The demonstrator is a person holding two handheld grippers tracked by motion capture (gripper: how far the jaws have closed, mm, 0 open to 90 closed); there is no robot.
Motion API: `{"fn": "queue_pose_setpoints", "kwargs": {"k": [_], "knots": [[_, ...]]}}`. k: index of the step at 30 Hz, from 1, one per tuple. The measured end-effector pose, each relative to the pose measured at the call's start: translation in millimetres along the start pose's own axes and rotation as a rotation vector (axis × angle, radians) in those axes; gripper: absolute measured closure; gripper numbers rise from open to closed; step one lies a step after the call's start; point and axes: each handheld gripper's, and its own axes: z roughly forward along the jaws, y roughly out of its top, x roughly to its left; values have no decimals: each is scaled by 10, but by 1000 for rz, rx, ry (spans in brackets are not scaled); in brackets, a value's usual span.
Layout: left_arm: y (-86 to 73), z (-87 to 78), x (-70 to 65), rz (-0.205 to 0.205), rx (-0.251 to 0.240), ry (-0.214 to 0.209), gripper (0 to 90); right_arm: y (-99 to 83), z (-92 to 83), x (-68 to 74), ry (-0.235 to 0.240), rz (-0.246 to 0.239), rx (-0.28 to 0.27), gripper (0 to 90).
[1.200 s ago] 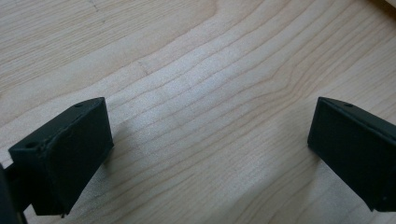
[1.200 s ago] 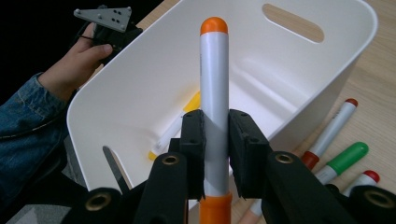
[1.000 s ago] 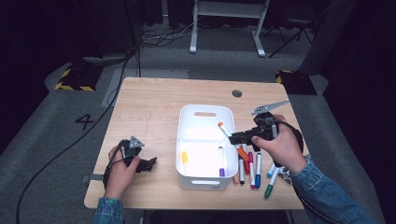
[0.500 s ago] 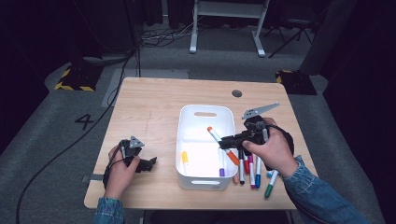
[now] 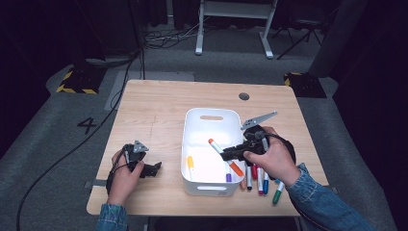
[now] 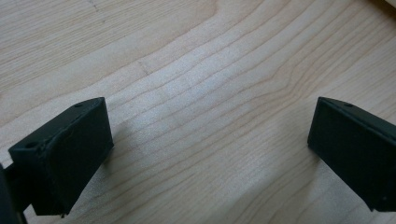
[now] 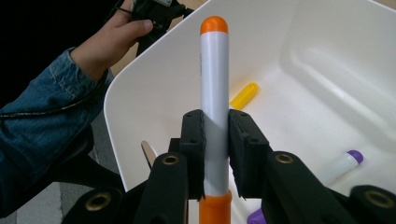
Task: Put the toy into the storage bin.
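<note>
R gripper [image 7: 215, 154] clamped on the orange-capped marker [image 7: 214, 84], held over the white bin [image 5: 192, 144] w/ its tip angled toward the bin's middle; yellow marker [image 5: 190, 162] & purple marker [image 7: 343, 164] lie on the bin floor; more markers [image 5: 260, 180] on the table [image 5: 159, 106] just R of the bin; L gripper [image 6: 205, 144] rests on bare table left of the bin, jaws wide apart, nothing btwn them.
</note>
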Motion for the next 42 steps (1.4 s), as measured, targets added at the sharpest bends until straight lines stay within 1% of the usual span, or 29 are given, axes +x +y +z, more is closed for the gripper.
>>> {"fn": "queue_pose_setpoints", "kwargs": {"k": [2,3,4,5,7,13,14,16,17,18,19,20,21,24,26,27,28,29,30,31,32,33,35,42], "knots": [[0,0,0,0,0,0,1,-13,17,1,-4,4,15,766],[0,1,0,0,0,-2,1,-19,30,-4,-2,-3,16,766],[0,0,0,0,0,-1,1,-24,36,5,-5,8,26,766],[0,0,0,0,0,-1,1,-31,48,-3,-5,-6,25,766],[0,1,0,0,0,-3,1,-41,65,5,-12,-1,38,766],[1,-2,2,1,3,-3,1,-73,142,-1,-17,-19,63,766],[0,1,0,0,0,-2,1,-77,154,7,-20,-8,71,767],[0,0,0,0,0,-1,1,-88,182,-3,-25,-27,76,766],[0,1,0,-1,0,-2,1,-89,189,12,-31,-12,88,766],[0,1,0,-1,0,-2,1,-94,207,3,-28,-30,84,766],[0,1,0,0,0,-1,1,-94,211,19,-35,-15,98,766],[0,1,0,0,0,-1,1,-94,211,19,-35,-15,98,766],[0,1,0,0,0,-2,1,-97,227,7,-37,-41,91,766],[0,1,0,-1,0,-3,1,-105,259,19,-51,-52,113,765],[0,2,0,-1,0,-3,1,-108,275,13,-49,-62,105,759],[0,1,0,0,0,-3,1,-109,278,14,-48,-54,106,716],[0,1,0,0,0,-3,1,-109,278,14,-48,-54,106,716],[0,0,0,0,0,-1,1,-107,283,13,-43,-56,80,673],[0,1,0,-1,0,-3,1,-98,259,17,-45,-35,46,599],[1,-1,2,0,3,-6,1,-91,244,11,-48,-37,27,580],[0,1,1,0,0,-2,1,-86,218,7,-54,-33,16,578],[0,1,1,0,0,-2,1,-86,218,7,-54,-33,16,578],[0,1,1,-1,0,-3,2,-80,137,-21,-69,-32,-5,577],[0,0,0,0,0,0,1,-123,-76,-121,-105,-16,-37,584]]}}
